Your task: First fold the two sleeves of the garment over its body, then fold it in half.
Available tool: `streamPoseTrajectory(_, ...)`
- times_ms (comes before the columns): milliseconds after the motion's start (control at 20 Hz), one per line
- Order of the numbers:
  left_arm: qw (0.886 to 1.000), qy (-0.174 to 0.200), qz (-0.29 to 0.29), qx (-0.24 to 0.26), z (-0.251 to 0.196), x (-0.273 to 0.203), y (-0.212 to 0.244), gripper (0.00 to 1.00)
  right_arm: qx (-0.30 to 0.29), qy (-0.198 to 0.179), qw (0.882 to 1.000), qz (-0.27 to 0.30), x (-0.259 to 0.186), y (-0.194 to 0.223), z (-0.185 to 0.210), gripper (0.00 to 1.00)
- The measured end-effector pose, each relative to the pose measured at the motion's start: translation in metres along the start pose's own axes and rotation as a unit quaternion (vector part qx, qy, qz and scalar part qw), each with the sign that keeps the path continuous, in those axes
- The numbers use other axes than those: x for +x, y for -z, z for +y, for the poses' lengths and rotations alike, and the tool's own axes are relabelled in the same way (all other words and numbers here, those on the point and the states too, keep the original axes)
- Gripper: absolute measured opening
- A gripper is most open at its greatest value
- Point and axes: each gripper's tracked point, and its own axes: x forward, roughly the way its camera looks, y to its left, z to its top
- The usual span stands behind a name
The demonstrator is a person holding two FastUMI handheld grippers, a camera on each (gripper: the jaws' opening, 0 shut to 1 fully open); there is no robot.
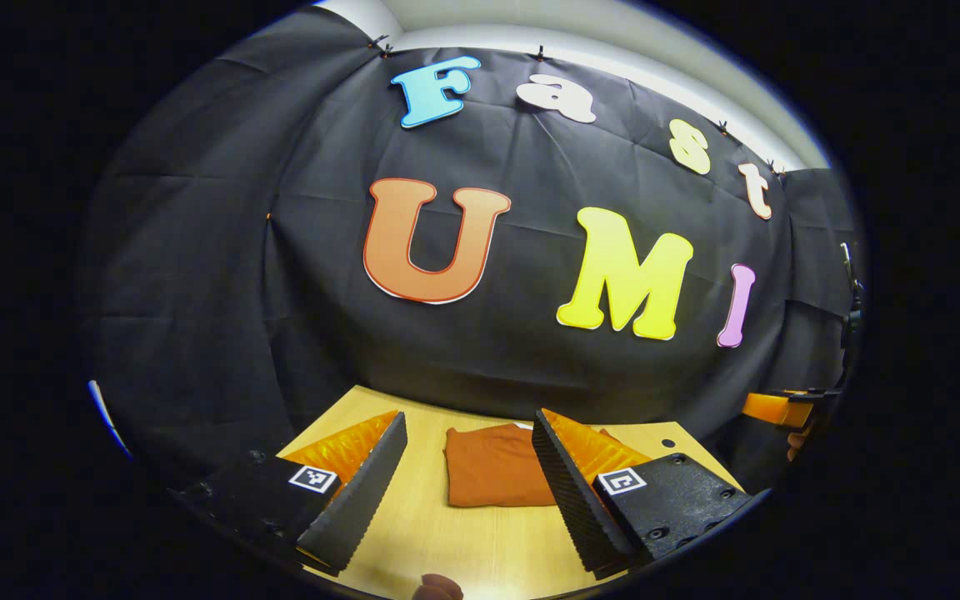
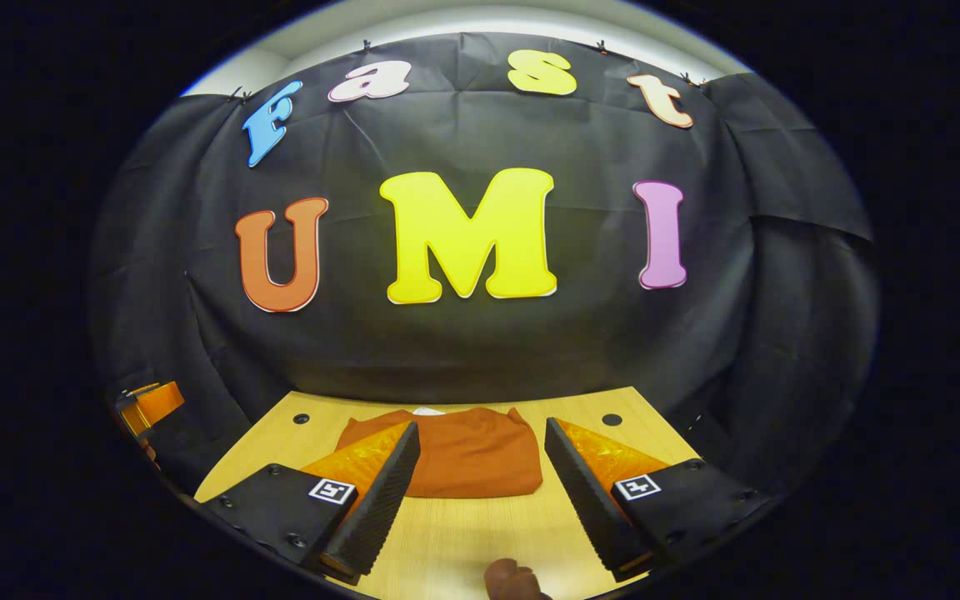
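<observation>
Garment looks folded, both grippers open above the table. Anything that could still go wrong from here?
1. The garment lies as a compact folded block; a low pass of the open right gripper could drag the near edge and undo the fold.
2. In the left gripper view, the left gripper frames the garment's corner; shutting now might pinch and lift a layer.

Your folded garment [image 2: 463, 454] on the table [image 2: 463, 533], toward its far edge, your two grippers apart from it nearer you, table holes [image 2: 612, 419] at far corners.

Matt cloth garment [image 2: 463, 454] on smooth wood-grain table [image 2: 463, 533].
</observation>
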Motion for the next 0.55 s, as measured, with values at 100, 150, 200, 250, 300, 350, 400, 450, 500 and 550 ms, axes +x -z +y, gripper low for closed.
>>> streamPoseTrajectory(100,1.0,0.005,-0.002,0.003,-0.008,-0.012,0.006,0.98,-0.006,-0.001,1.0,0.002,-0.011,0.011,0.005,0.97)
streamPoseTrajectory(150,1.0,0.005,-0.005,0.009,-0.009,-0.014,0.007,0.98,-0.01,-0.007,1.0,0.003,-0.018,0.015,0.011,0.97)
streamPoseTrajectory(200,1.0,0.009,-0.01,0.018,-0.014,-0.016,0.005,0.98,-0.015,-0.013,1.0,0.004,-0.023,0.02,0.017,0.97)
streamPoseTrajectory(250,1.0,0.008,-0.014,0.025,-0.015,-0.018,0.004,0.98,-0.02,-0.02,1.0,0.002,-0.025,0.023,0.023,0.97)
streamPoseTrajectory(300,0.999,0.008,-0.018,0.026,-0.017,-0.019,0.004,0.98,-0.028,-0.024,0.999,-0.004,-0.026,0.024,0.026,0.97)
streamPoseTrajectory(350,1.0,0.007,-0.018,0.024,-0.018,-0.02,0.003,0.98,-0.032,-0.025,0.999,-0.015,-0.027,0.021,0.03,0.97)
streamPoseTrajectory(400,1.0,0.01,-0.017,0.018,-0.021,-0.02,0.002,0.98,-0.037,-0.03,0.999,-0.015,-0.028,0.024,0.034,0.96)
streamPoseTrajectory(450,1.0,0.011,-0.018,0.015,-0.023,-0.021,0.001,0.98,-0.037,-0.037,0.999,-0.015,-0.03,0.023,0.039,0.96)
streamPoseTrajectory(500,1.0,0.007,-0.019,0.016,-0.022,-0.022,0.0,0.98,-0.036,-0.038,0.998,-0.019,-0.031,0.021,0.038,0.97)
streamPoseTrajectory(550,1.0,0.007,-0.022,0.018,-0.022,-0.022,-0.001,0.98,-0.033,-0.039,0.998,-0.022,-0.031,0.018,0.038,0.97)
